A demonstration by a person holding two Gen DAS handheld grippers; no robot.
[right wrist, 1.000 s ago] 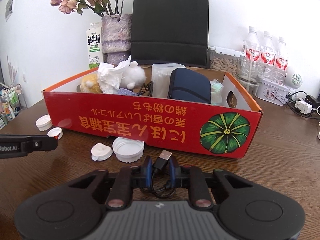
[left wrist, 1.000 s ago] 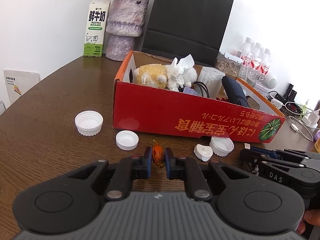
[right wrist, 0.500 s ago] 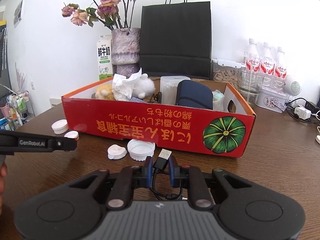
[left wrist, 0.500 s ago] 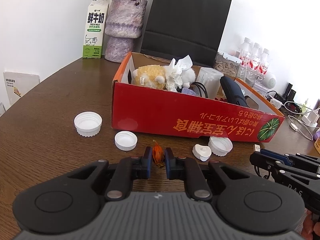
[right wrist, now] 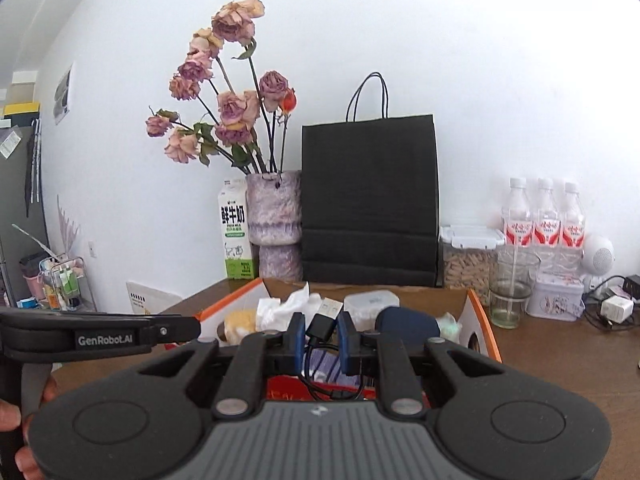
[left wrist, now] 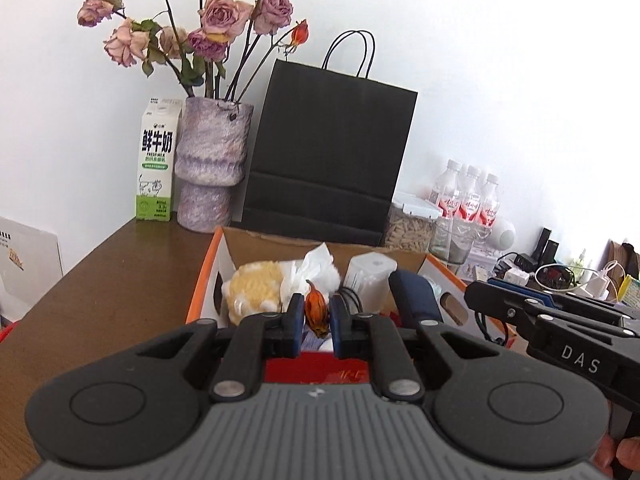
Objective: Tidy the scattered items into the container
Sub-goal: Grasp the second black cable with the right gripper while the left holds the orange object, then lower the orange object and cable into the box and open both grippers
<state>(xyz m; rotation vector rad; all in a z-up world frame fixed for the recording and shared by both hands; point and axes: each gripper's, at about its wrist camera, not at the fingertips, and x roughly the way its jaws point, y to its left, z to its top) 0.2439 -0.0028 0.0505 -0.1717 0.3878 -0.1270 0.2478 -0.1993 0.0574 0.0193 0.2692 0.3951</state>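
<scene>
My left gripper (left wrist: 316, 314) is shut on a small orange dried flower bud (left wrist: 316, 312) and holds it above the near wall of the red cardboard box (left wrist: 200, 292). My right gripper (right wrist: 322, 326) is shut on a black USB cable (right wrist: 320, 326), its loop hanging below, also above the box (right wrist: 478, 316). The box holds a yellow plush (left wrist: 252, 292), crumpled tissue (left wrist: 316, 268), a white container (left wrist: 370, 276) and a navy pouch (left wrist: 412, 300). The right gripper shows at the right of the left wrist view (left wrist: 560, 320); the left gripper shows at the left of the right wrist view (right wrist: 100, 334).
Behind the box stand a milk carton (left wrist: 156, 168), a purple vase with dried roses (left wrist: 210, 168) and a black paper bag (left wrist: 328, 152). Water bottles (right wrist: 544, 216), a jar (right wrist: 468, 260), a glass (right wrist: 512, 288) and chargers (right wrist: 612, 308) are at the back right.
Both grippers have risen from the table in front of the box and moved forward over its near wall, still holding the bud and the cable. The bottle caps on the table have dropped from view.
</scene>
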